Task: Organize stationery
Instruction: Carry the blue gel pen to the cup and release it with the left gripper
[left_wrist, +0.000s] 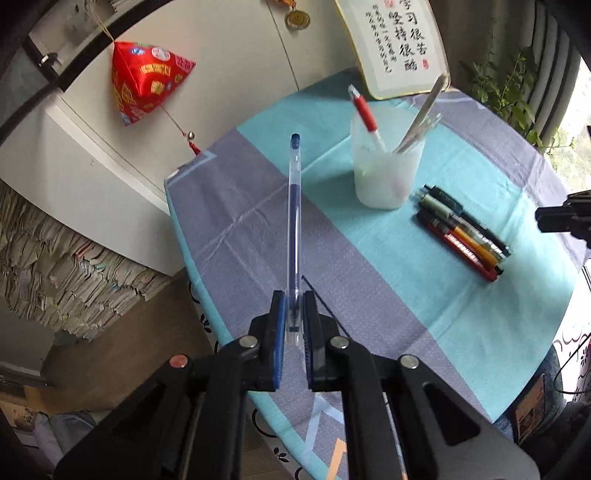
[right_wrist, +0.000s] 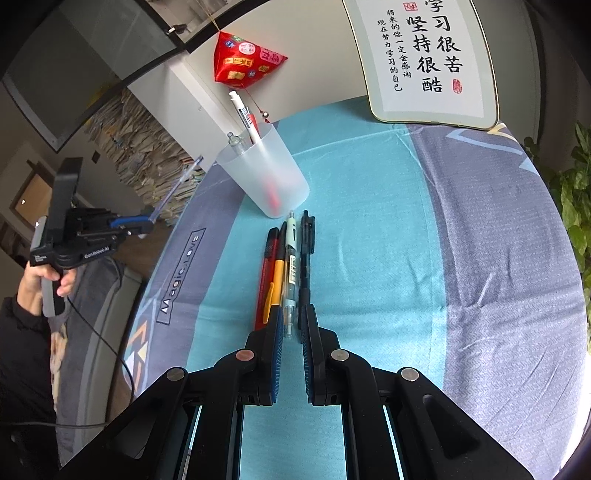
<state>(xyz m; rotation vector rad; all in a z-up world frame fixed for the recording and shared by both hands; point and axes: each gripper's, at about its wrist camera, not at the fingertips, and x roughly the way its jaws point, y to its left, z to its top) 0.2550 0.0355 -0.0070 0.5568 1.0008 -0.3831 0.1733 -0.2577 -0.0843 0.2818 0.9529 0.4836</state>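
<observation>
My left gripper (left_wrist: 293, 300) is shut on a clear pen with blue ink (left_wrist: 294, 206), which sticks up and away over the table's left part. In the right wrist view, that left gripper (right_wrist: 147, 221) hangs off the table's left edge with the clear pen (right_wrist: 177, 184). A frosted cup (left_wrist: 384, 177) (right_wrist: 266, 177) holds a red-and-white pen and a clear one. Several pens (left_wrist: 461, 232) (right_wrist: 291, 266) lie side by side right of the cup. My right gripper (right_wrist: 291, 315) is shut above their near ends, and a pale pen's tip shows in the narrow gap.
A framed calligraphy panel (right_wrist: 424, 62) leans at the back of the round table (right_wrist: 498, 258). A red pyramid ornament (left_wrist: 147, 81) hangs on the wall to the left. A plant (right_wrist: 572, 199) stands at the right. A person's hand (right_wrist: 40, 284) holds the left gripper's handle.
</observation>
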